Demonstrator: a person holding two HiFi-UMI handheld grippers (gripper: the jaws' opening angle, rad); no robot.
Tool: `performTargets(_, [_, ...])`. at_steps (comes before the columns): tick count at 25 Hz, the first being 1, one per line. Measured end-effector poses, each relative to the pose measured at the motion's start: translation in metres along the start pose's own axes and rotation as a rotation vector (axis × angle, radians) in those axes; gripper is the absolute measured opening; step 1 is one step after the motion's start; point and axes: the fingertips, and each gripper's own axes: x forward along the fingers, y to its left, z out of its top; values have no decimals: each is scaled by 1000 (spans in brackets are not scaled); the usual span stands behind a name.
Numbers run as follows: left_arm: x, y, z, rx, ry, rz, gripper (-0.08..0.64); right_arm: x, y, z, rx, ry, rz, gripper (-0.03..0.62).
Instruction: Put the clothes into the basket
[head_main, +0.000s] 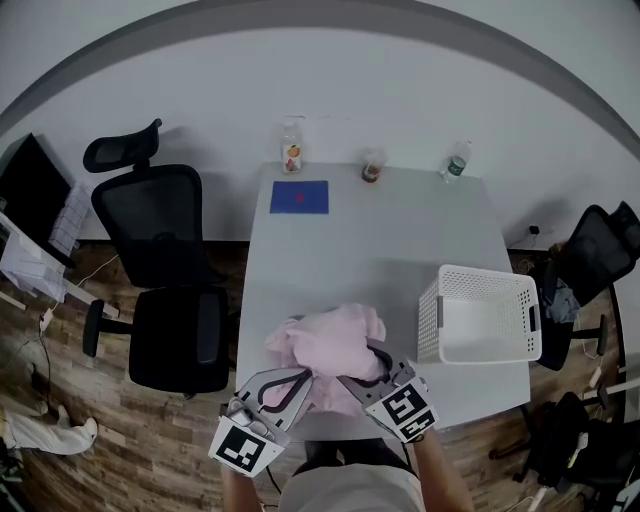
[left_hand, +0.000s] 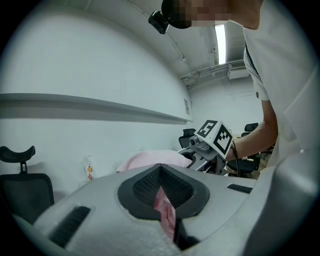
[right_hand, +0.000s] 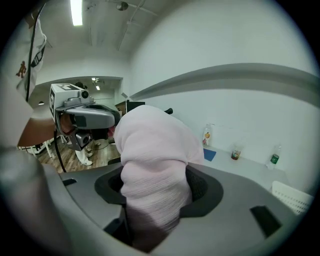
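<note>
A bundled pink garment (head_main: 335, 338) sits over the near edge of the white table (head_main: 380, 240), held from both sides. My left gripper (head_main: 303, 378) is shut on a thin fold of the pink garment (left_hand: 165, 212). My right gripper (head_main: 358, 375) is shut on a thick roll of the pink garment (right_hand: 152, 170) that fills its jaws. The white slatted basket (head_main: 482, 315) stands empty on the table's right side, just right of the bundle. In the right gripper view the basket's corner (right_hand: 295, 197) shows at the far right.
A blue mat (head_main: 299, 197), a soap bottle (head_main: 291, 150), a small cup (head_main: 372, 167) and a water bottle (head_main: 455, 162) line the table's far edge. A black office chair (head_main: 165, 270) stands left of the table, another (head_main: 590, 250) at the right. The floor is wood.
</note>
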Motion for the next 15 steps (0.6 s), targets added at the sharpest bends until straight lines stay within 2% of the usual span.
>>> performTargets(15, [55,-25,56,136,-71,-80,6,-67,-60,30,-46,-82,-136,250])
